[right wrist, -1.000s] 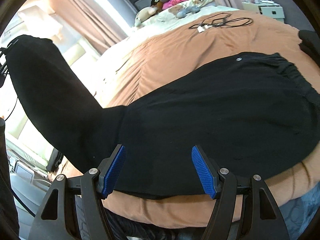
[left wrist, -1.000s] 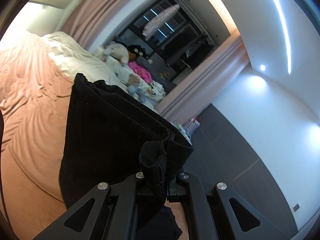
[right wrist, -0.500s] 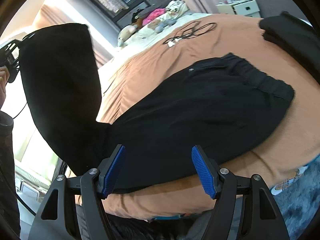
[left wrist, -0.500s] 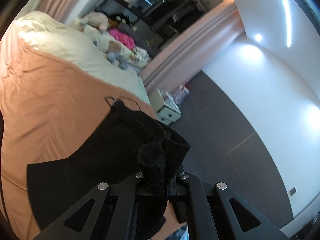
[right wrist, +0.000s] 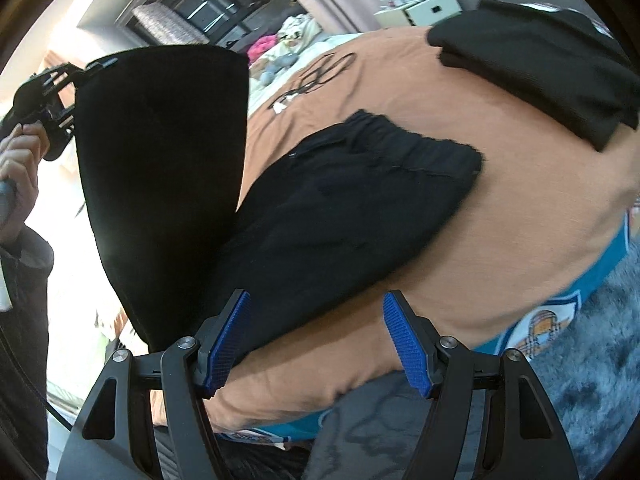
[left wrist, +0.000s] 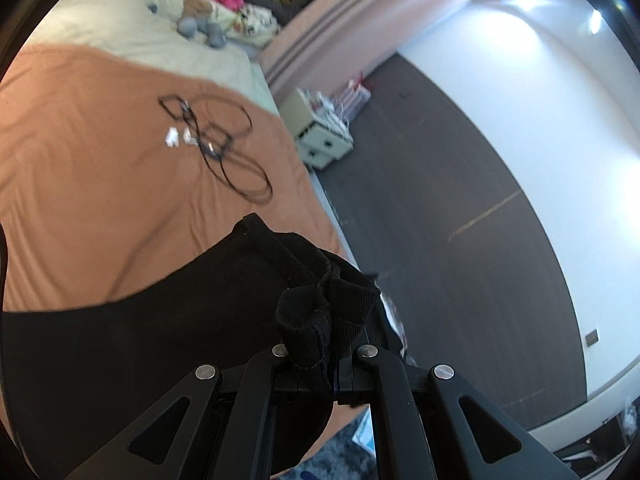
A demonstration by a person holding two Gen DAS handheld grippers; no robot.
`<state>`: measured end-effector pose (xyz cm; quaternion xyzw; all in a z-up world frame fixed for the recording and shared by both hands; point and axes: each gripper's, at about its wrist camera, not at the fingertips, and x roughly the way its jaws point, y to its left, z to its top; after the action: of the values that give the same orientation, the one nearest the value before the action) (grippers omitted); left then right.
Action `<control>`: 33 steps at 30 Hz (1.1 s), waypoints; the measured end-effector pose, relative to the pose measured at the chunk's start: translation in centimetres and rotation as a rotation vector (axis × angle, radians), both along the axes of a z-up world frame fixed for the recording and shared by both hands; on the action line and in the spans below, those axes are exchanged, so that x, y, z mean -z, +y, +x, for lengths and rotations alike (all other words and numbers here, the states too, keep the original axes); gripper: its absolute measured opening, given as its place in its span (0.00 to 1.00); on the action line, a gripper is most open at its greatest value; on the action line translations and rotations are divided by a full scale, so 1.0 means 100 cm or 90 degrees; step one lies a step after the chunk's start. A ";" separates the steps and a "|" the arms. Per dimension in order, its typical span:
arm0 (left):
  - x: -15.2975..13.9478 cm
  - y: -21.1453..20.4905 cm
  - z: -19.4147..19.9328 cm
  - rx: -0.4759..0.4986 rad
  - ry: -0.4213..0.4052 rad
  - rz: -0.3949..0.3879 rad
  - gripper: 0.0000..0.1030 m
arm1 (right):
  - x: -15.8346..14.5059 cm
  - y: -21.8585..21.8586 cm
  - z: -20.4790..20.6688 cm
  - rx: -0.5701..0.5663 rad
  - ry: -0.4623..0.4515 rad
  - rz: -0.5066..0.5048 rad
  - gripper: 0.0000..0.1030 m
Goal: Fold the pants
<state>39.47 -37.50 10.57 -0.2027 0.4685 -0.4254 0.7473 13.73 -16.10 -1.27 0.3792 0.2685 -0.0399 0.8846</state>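
Swung across the orange-brown bedspread [left wrist: 100, 184], toward the waistband [right wrist: 404, 136]: cuff of soft black pants [right wrist: 320, 216] pinched in left gripper [left wrist: 322, 354]. Right gripper [right wrist: 316, 340] spread, empty, at fold.

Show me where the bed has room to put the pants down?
Bare orange cover lies between the pants' waistband and the folded black pile, and along the near edge. Toward the pillows it is crowded: a tangled cable and plush toys.

- right claw [right wrist: 316, 340] open, blue pads empty, over bed [right wrist: 500, 200] edge
- left claw [right wrist: 52, 96] holds black pants [right wrist: 340, 216] leg end raised; waistband flat on bed
- folded black garment [right wrist: 536, 68] apart, far corner
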 end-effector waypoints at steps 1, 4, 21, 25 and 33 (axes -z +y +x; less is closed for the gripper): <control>0.006 -0.009 -0.005 0.008 0.003 0.004 0.04 | 0.001 -0.002 -0.004 0.005 -0.001 0.004 0.65; 0.030 -0.030 -0.017 0.038 0.018 0.018 0.04 | 0.002 -0.010 -0.014 0.024 0.001 0.010 0.65; 0.141 -0.122 -0.092 0.140 0.093 0.093 0.05 | -0.003 -0.030 -0.059 0.079 0.015 0.014 0.65; 0.166 -0.135 -0.113 0.185 0.094 0.128 0.23 | -0.005 -0.035 -0.068 0.091 0.019 0.017 0.65; 0.175 -0.106 -0.130 0.247 0.109 0.125 0.78 | -0.009 -0.035 -0.069 0.087 0.002 0.021 0.74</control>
<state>26.46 -48.10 -6.94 -0.0705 0.5993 -0.4952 0.6251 6.82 -19.56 -0.41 0.4112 0.2440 -0.0966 0.8730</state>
